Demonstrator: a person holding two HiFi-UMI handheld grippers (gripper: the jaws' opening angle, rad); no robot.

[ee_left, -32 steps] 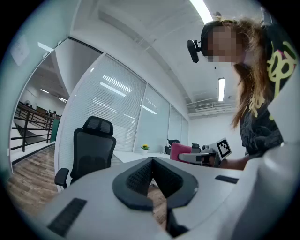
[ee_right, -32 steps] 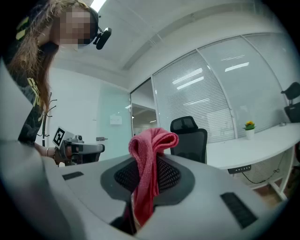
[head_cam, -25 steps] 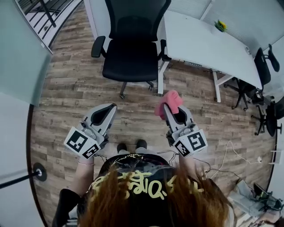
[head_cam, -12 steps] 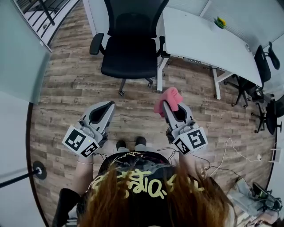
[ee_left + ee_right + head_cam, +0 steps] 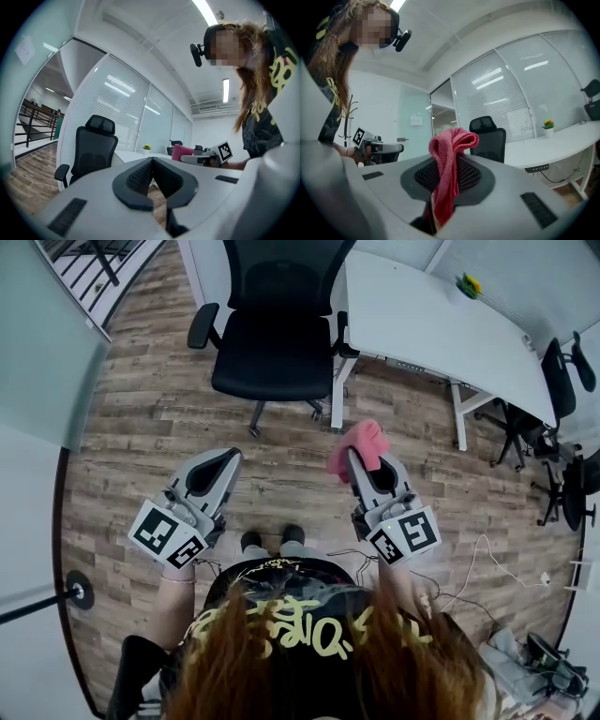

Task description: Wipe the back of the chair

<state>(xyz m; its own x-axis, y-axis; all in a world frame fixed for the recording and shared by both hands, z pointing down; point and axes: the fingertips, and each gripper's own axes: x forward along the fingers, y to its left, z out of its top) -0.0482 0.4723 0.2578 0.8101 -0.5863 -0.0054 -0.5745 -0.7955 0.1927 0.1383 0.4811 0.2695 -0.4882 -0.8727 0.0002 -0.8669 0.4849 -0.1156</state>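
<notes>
Right claw (image 5: 356, 459) stays clenched on a pink cloth (image 5: 361, 440); left claw (image 5: 224, 457) closed, empty. Little has changed — the chair (image 5: 274, 343) remains far, unwiped.

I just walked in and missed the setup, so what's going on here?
A person stands on the wood floor with a gripper in each hand. The right gripper is shut on a pink cloth; the left gripper is shut and empty. The black chair stands ahead, beside a white desk, its seat facing the person. Neither gripper touches it, so wiping its back has not begun.
</notes>
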